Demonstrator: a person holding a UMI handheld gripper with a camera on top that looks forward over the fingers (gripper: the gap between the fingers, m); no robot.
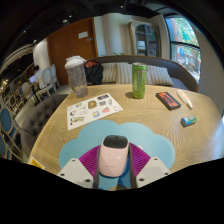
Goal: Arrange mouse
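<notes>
A white mouse with a black top (pixel 113 155) sits between my two fingers, its nose pointing away from me. My gripper (pixel 113 166) is shut on it: the purple pads (pixel 87 160) press against both of its sides. Under and around the mouse lies a light blue mouse mat (pixel 88 135) on the wooden table (pixel 150 120). The underside of the mouse is hidden, so I cannot tell whether it rests on the mat or is held just above it.
Beyond the mat lies a white sheet with stickers (pixel 94 108). Farther back stand a clear lidded tumbler (pixel 76 76) and a green cup (pixel 139 80). A red flat item (pixel 168 99) and a small teal object (pixel 188 121) lie to the right. A sofa stands behind the table.
</notes>
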